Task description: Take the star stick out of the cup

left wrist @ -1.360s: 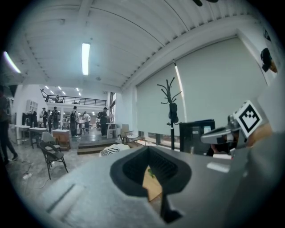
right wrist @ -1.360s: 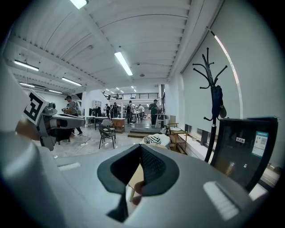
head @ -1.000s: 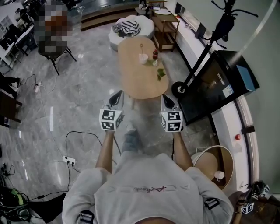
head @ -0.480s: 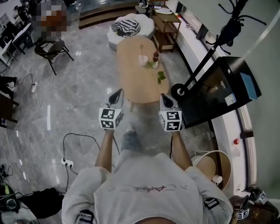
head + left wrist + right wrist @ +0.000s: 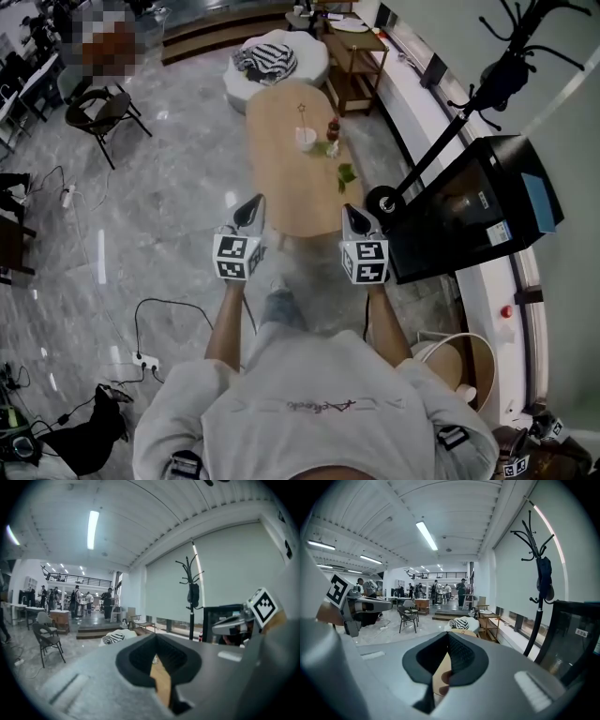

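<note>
In the head view a white cup (image 5: 306, 139) stands toward the far end of an oval wooden table (image 5: 281, 187). A thin star stick (image 5: 302, 114) stands upright in the cup. My left gripper (image 5: 251, 207) and right gripper (image 5: 353, 217) are held side by side in the air over the table's near end, well short of the cup. Both point toward the table with their jaws together and nothing in them. In the left gripper view (image 5: 158, 667) and the right gripper view (image 5: 440, 667) only a sliver of tabletop shows between the pads.
A small red object (image 5: 333, 123) and green leaves (image 5: 345, 172) lie near the cup. Behind the table sit a round white pouf with a striped cloth (image 5: 272, 61) and a wooden shelf (image 5: 353, 56). A coat stand's base (image 5: 382, 198) and a black screen (image 5: 469, 202) are at the right. Cables (image 5: 159, 309) cross the floor.
The person has walked toward the table, so its near end now reaches between the grippers. Both grippers keep their pose and stay shut.
</note>
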Tool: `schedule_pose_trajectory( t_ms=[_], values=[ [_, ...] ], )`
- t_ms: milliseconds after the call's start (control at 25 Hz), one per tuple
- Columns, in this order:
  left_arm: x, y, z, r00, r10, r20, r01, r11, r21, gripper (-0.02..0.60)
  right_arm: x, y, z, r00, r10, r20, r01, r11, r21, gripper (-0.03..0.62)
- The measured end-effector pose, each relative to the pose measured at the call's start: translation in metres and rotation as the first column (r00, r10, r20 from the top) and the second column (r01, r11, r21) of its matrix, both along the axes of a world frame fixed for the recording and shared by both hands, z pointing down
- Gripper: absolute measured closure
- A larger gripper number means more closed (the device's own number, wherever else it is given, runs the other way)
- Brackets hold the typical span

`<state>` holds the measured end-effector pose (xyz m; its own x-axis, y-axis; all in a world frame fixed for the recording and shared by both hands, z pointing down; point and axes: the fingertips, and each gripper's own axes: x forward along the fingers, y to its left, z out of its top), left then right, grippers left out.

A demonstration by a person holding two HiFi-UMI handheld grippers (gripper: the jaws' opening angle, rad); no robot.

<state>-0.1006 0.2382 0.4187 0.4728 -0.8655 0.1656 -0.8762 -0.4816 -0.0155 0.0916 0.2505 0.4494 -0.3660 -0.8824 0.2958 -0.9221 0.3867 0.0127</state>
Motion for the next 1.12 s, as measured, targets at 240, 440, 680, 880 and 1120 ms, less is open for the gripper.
schedule_pose_trajectory(
  t_ms=[240, 440, 680, 880, 1120],
  values=[
    [-0.013, -0.050, -0.004, 1.000, 0.011, -0.001, -0.011, 1.000, -0.007, 0.580, -0.014, -0.049, -0.004, 1.000, 0.009, 0.002, -0.009, 1.000, -0.007, 0.591],
    [-0.022, -0.089, 0.000, 1.000, 0.018, -0.008, -0.018, 0.999, -0.038, 0.580, -0.026, -0.087, -0.003, 1.000, 0.016, 0.000, -0.016, 1.000, -0.026, 0.591],
    [-0.034, -0.139, -0.004, 0.999, 0.036, -0.013, -0.037, 0.998, -0.044, 0.580, -0.037, -0.133, -0.005, 0.999, 0.036, -0.006, -0.036, 0.999, -0.038, 0.591],
    [-0.047, -0.180, -0.005, 0.999, 0.046, -0.017, -0.046, 0.998, -0.045, 0.580, -0.052, -0.172, -0.010, 0.999, 0.044, -0.010, -0.044, 0.998, -0.036, 0.591],
    [-0.061, -0.223, -0.002, 0.998, 0.062, -0.020, -0.062, 0.997, -0.049, 0.580, -0.068, -0.213, -0.009, 0.998, 0.052, -0.017, -0.053, 0.998, -0.043, 0.591]
  ],
)
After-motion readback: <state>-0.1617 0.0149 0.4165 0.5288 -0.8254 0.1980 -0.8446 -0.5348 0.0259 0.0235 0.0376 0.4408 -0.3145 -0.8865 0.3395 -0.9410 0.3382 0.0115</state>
